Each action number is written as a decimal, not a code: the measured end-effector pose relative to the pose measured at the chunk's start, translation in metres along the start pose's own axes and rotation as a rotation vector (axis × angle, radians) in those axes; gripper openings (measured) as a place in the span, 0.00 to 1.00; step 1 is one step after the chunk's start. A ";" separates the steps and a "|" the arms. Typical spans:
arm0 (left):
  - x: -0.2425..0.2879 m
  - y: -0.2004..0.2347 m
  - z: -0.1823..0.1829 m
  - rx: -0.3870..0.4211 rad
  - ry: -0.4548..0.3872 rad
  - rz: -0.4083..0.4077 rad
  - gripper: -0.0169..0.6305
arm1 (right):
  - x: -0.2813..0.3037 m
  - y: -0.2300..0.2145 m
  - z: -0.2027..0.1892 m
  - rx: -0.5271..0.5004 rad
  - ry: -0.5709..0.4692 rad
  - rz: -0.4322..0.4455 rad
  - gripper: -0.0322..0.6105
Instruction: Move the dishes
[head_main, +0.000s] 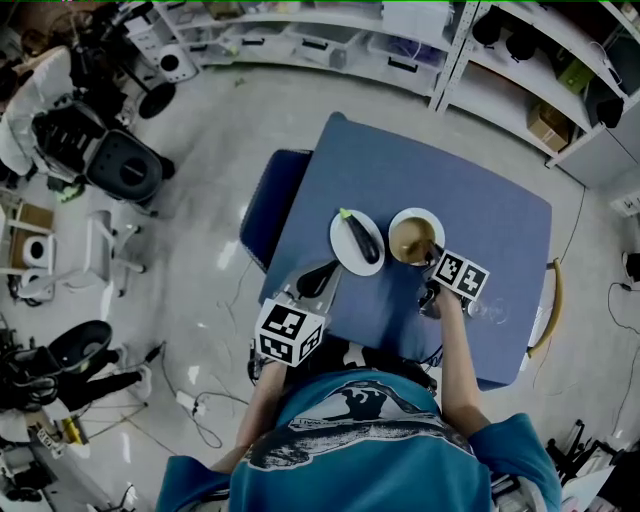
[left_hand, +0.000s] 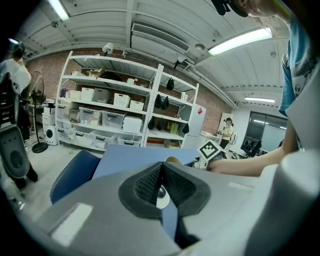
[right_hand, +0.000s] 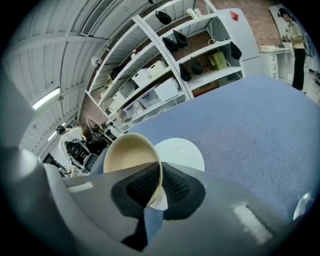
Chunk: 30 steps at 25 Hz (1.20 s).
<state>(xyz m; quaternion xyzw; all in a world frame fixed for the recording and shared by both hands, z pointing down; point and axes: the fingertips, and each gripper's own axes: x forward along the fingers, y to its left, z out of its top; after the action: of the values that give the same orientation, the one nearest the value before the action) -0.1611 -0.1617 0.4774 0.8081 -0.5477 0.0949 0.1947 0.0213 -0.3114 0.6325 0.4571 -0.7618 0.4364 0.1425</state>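
Pinching the near rim of the tan bowl (right_hand: 127, 155), the right gripper (right_hand: 159, 175) has it firmly between its jaws. The left gripper (left_hand: 161, 175) is closed on nothing, near the white plate (head_main: 350, 262) that carries an eggplant (head_main: 362, 238) on the blue tabletop (head_main: 470, 210). The bowl is probably rigid, slick and breakable, so a steady rim hold suits it.
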 end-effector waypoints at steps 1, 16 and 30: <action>-0.001 0.001 0.000 -0.002 -0.001 0.004 0.05 | 0.002 0.001 0.002 -0.002 -0.002 0.000 0.07; -0.035 0.051 -0.008 -0.023 0.011 0.068 0.05 | 0.067 0.065 0.064 -0.027 -0.071 0.004 0.07; -0.055 0.080 -0.011 -0.043 -0.002 0.122 0.05 | 0.126 0.087 0.049 -0.058 0.043 -0.102 0.07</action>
<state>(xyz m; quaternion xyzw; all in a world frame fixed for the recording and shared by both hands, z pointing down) -0.2551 -0.1366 0.4841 0.7689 -0.5983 0.0939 0.2051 -0.1096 -0.4047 0.6357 0.4816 -0.7465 0.4160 0.1942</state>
